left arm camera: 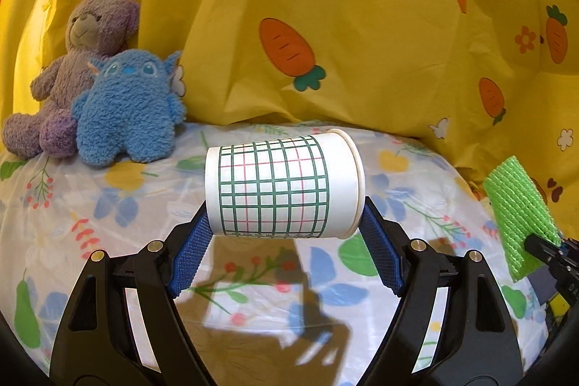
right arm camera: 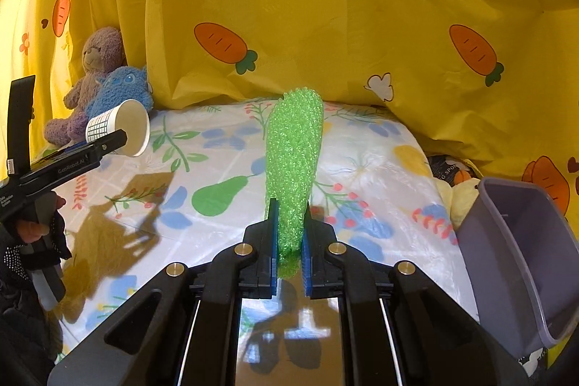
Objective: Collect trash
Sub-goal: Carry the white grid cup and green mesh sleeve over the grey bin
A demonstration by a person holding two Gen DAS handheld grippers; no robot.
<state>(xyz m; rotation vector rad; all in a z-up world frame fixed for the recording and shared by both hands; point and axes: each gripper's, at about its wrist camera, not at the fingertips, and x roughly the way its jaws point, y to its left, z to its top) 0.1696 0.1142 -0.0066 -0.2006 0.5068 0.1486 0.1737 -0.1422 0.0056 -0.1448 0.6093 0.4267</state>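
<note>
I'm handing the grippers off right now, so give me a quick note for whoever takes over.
Left gripper: shut on the paper cup, held sideways above the bed.
Right gripper: shut on the green foam net.
The grey bin stands at the right of the bed, tilted; nothing shows inside.
Done: both pieces picked up.
Left: drop both in the bin.

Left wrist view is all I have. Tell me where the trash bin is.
Observer: A grey bin shows at the right edge of the right wrist view, tilted, its mouth facing the bed.
Operator: Report what the right tongs hold.
Observer: The right tongs are shut on the green foam net, which sticks out ahead of them.
Operator: Check the paper cup's inside.
Observer: The paper cup, held sideways in the left tongs, looks empty through its open mouth.
</note>
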